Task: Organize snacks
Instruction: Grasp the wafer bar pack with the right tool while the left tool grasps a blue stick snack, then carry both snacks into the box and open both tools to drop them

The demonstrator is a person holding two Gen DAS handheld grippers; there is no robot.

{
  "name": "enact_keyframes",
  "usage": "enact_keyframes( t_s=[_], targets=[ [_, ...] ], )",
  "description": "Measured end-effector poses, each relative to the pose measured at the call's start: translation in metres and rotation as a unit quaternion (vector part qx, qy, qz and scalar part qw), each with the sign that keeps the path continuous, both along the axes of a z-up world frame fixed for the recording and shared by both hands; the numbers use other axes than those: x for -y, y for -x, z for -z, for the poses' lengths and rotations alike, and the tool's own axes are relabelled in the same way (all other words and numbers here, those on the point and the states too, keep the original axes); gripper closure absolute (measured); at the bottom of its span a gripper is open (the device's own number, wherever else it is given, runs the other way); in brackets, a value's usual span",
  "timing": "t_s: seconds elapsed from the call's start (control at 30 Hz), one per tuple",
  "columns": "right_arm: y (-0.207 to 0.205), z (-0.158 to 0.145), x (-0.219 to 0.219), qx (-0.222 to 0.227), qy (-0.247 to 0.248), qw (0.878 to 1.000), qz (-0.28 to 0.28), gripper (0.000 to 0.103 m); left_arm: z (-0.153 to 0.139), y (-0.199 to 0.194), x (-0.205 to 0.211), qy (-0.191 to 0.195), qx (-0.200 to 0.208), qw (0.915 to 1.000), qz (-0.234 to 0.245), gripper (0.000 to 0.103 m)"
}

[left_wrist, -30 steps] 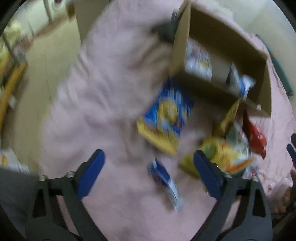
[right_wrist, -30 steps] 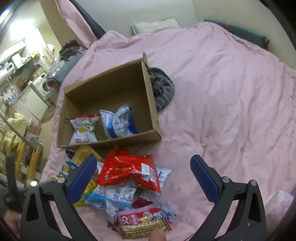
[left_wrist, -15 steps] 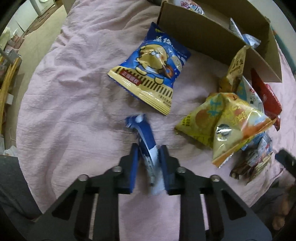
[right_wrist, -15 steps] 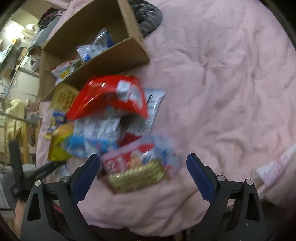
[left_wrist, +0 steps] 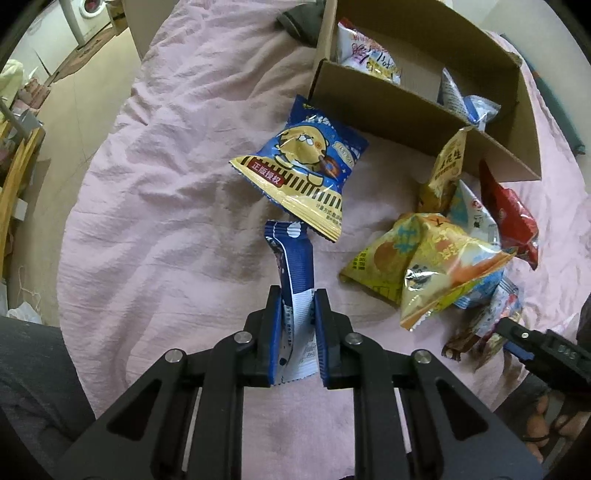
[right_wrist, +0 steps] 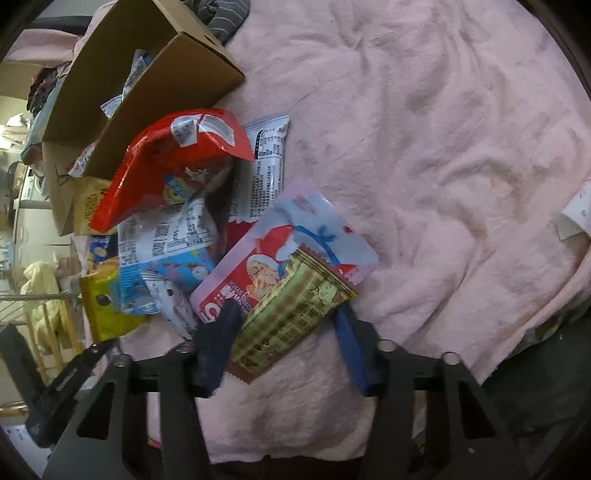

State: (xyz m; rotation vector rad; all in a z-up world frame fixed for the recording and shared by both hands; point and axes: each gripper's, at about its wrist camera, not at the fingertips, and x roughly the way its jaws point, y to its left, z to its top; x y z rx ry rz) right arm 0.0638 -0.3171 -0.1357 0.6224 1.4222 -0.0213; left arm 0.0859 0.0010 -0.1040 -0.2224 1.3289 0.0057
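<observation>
Cardboard box (left_wrist: 402, 114) holds perhaps two snack packets (left_wrist: 373, 62).

A crumpled pink bedspread (left_wrist: 155, 206) fills the scene; at ten o'clock, beige floor (left_wrist: 74, 110) and a white washing machine (left_wrist: 90, 13).

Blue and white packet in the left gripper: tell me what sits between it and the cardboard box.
The left gripper is shut on the blue and white packet. One thing lies on the straight line to the cardboard box: the blue and yellow cartoon bag, flat on the pink blanket against the box's near wall. Carried over it, nothing visible blocks the way.
</observation>
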Motion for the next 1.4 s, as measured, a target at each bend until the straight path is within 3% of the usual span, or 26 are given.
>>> enact_keyframes(
  t_s=[0.37, 0.67, 0.93, 1.4],
  targets=[
    [0.031, -0.042, 0.008, 0.05, 0.002, 0.999, -0.001, 0.072, -0.015, 0.012, -0.014, 0.031, 0.007, 0.9994, 0.009, 0.09],
    [0.01, -0.092, -0.009, 0.149, -0.002, 0.987, -0.053, 0.074, -0.058, 0.02, -0.025, 0.04, 0.096, 0.9946, -0.002, 0.09],
    [-0.024, -0.126, -0.029, 0.214, 0.007, 0.973, -0.088, 0.074, -0.104, -0.007, -0.015, 0.022, 0.174, 0.9842, 0.023, 0.09],
    [-0.092, -0.16, -0.03, 0.287, 0.049, 0.951, -0.103, 0.074, -0.13, -0.084, 0.008, 0.012, 0.207, 0.9773, 0.045, 0.09]
  ],
)
